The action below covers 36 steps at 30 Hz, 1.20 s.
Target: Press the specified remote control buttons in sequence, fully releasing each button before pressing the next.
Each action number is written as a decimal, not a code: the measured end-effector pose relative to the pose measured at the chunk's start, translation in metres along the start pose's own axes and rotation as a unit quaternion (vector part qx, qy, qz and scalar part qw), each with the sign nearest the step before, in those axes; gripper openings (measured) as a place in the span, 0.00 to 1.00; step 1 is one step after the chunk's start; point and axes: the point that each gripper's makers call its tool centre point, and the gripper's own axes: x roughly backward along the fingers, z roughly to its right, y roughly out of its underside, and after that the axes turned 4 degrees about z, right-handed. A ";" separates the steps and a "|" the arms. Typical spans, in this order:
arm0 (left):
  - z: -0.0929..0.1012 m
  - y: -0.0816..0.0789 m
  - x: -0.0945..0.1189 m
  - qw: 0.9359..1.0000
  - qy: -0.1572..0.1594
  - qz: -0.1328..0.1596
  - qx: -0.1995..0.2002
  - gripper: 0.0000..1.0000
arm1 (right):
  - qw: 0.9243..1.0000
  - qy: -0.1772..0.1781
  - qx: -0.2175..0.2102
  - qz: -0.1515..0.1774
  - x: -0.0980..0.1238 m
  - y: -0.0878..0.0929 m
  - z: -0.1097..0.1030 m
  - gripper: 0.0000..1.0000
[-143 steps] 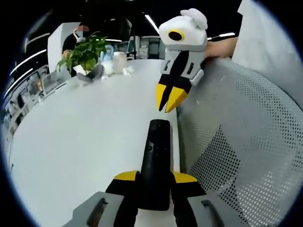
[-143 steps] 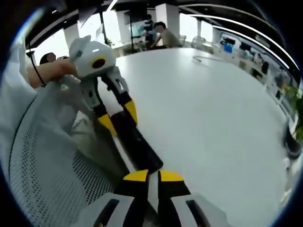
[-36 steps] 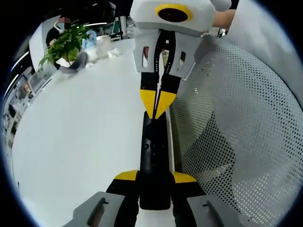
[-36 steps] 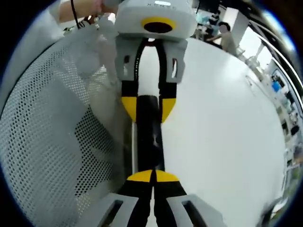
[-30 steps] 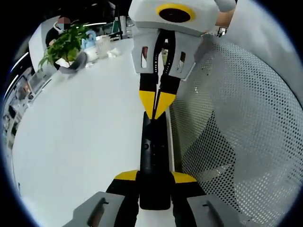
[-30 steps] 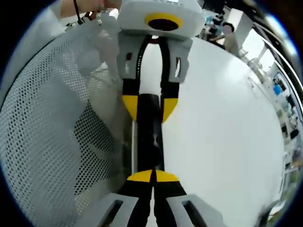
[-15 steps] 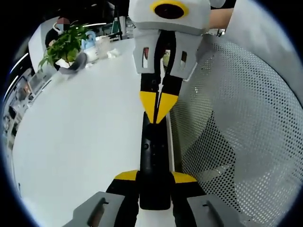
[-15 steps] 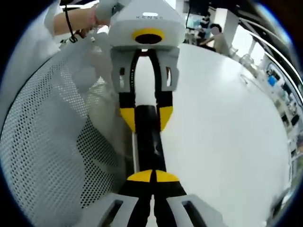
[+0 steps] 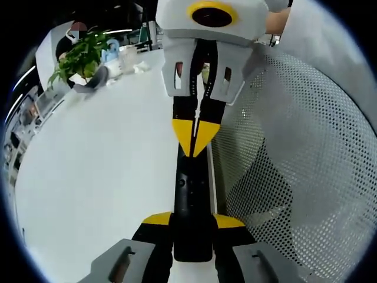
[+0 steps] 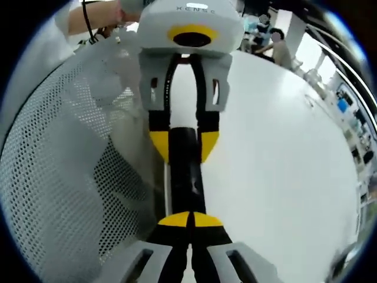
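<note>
A slim black remote lies lengthwise at the white table's edge, its near end clamped between the yellow-tipped jaws of my left gripper. My right gripper comes down from above, shut, with its joined yellow tips resting on the remote's far end. In the right gripper view the same shut tips sit on the remote. There the left gripper faces me and grips the remote's other end from both sides.
The white table stretches off to the left, with a potted plant and small items at its far end. A grey mesh chair back stands close along the remote's right side. A hand holds the right gripper.
The right gripper's tips have crept slightly along the remote toward the left gripper. The left gripper's hold is unchanged.
</note>
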 end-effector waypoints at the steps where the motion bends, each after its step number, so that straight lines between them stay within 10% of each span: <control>1: 0.000 0.000 0.000 1.000 0.000 0.000 0.000 0.25 | 1.000 0.000 -0.001 0.002 0.000 0.000 0.000 0.00; 16: 0.000 0.000 0.000 1.000 -0.001 0.003 0.002 0.25 | 0.996 -0.001 -0.060 0.062 0.002 -0.002 -0.002 0.00; 36: 0.000 0.000 0.000 1.000 -0.006 0.019 0.003 0.25 | 0.998 -0.016 0.059 -0.025 -0.004 -0.004 -0.003 0.06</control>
